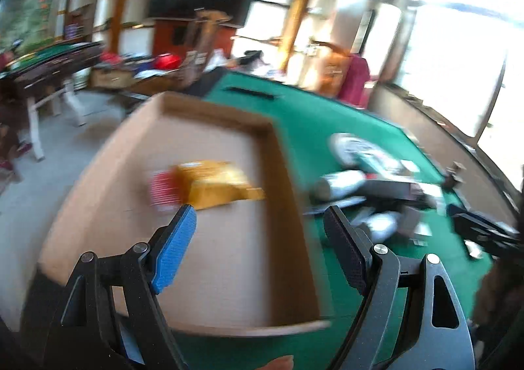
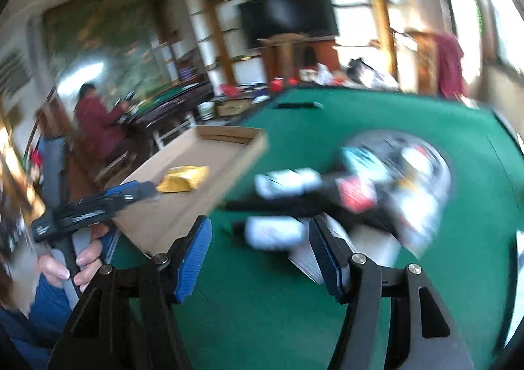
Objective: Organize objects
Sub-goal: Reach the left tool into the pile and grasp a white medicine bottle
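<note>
in the left wrist view no writing could be read; blur smeared every label. a shallow cardboard tray [image 1: 209, 255] lay on the green table [image 1: 327, 118], its long axis running away from the camera. inside it a yellow packet [image 1: 216, 185] lay flat beside a red-striped packet [image 1: 160, 188]. the left tongs [image 1: 258, 219] hung open over the tray's near end, holding nothing.

in the right wrist view a blurred heap of objects [image 2: 360, 193] lay on the table right of the tray [image 2: 183, 206], with white bottles [image 2: 288, 183] lying on their sides. the right tongs [image 2: 260, 227] were open and empty. a hand [image 2: 78, 263] held the other tool's handle at left.
</note>
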The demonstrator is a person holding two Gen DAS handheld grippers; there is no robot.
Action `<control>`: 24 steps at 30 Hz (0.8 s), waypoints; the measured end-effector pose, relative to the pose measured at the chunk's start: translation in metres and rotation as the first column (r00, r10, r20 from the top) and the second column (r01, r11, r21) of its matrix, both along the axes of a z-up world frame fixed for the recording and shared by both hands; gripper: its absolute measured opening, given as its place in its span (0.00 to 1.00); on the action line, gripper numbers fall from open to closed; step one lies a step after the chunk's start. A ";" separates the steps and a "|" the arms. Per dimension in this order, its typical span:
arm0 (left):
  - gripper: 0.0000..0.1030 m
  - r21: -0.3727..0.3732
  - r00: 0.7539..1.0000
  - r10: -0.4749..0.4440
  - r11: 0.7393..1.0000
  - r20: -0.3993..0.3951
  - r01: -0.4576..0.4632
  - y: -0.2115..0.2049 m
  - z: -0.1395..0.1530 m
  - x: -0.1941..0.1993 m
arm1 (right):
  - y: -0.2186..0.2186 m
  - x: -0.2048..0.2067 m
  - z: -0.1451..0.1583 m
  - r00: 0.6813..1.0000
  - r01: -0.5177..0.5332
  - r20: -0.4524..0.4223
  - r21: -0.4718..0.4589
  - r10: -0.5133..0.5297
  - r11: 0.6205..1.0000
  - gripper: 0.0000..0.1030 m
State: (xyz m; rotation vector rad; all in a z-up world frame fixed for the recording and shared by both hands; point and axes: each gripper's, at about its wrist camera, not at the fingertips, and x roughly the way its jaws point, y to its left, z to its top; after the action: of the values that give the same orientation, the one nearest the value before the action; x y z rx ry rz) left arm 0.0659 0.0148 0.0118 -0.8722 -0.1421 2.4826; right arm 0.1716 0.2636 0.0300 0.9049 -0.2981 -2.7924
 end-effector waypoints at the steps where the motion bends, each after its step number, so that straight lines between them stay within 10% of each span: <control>1: 0.79 -0.020 0.999 -0.032 0.999 -0.006 0.032 0.010 0.003 0.003 | 0.011 0.005 -0.003 0.999 0.040 0.010 -0.002 -0.040 0.999 0.60; 7: 0.79 -0.202 0.980 -0.197 0.959 0.020 0.197 0.086 0.010 0.012 | 0.038 0.012 -0.013 0.995 0.102 0.007 0.100 -0.104 0.990 0.61; 15: 0.78 -0.341 0.909 -0.411 0.846 0.073 0.410 0.148 0.001 0.007 | 0.071 0.011 -0.027 0.995 0.091 0.036 -0.066 -0.089 0.994 0.61; 19: 0.49 -0.404 0.863 -0.484 0.767 0.146 0.498 0.179 -0.014 -0.002 | 0.083 0.011 -0.032 0.992 0.114 0.064 -0.141 -0.106 0.983 0.61; 24: 0.41 -0.477 0.838 -0.505 0.696 0.205 0.536 0.205 -0.038 -0.006 | 0.087 0.012 -0.032 0.991 0.123 0.068 -0.169 -0.113 0.978 0.61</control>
State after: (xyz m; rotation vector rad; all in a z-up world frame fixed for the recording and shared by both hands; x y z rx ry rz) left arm 0.0599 0.2197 -0.0261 -1.0203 0.7074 1.9553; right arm 0.1837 0.3503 -0.0017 0.9572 -0.6125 -2.7939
